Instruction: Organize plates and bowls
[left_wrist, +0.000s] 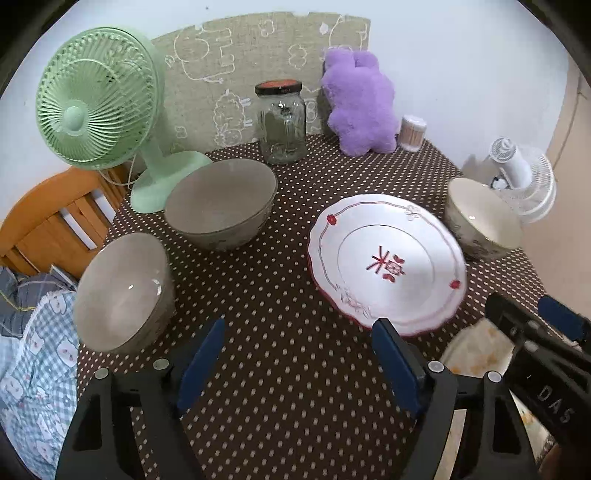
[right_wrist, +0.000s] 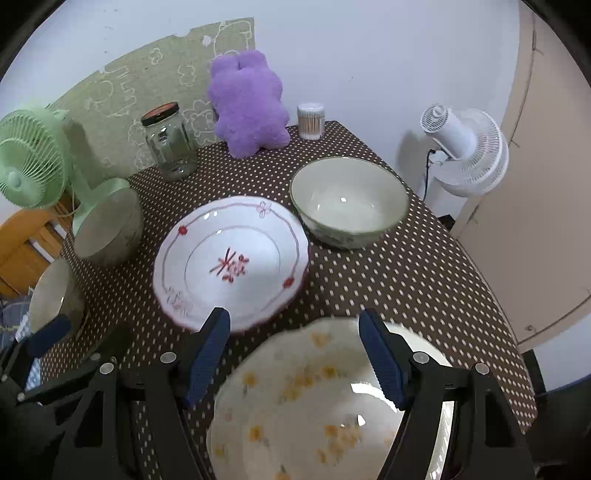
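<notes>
A green fan (left_wrist: 96, 99), glass jar (left_wrist: 281, 123), purple plush (left_wrist: 360, 101) and white fan (right_wrist: 467, 149) stand behind.

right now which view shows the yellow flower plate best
The right wrist view: the yellow flower plate fills its lower middle, under the open right gripper. The left wrist view catches only a blurred edge behind gripper parts.

I'm seeing a brown, white-dotted tablecloth (right_wrist: 406, 280), a white plate (right_wrist: 231, 264) showing red flowers, a yellow-flowered plate (right_wrist: 295, 413), a mint-green fan (left_wrist: 98, 98), and a purple plush (left_wrist: 360, 101).
</notes>
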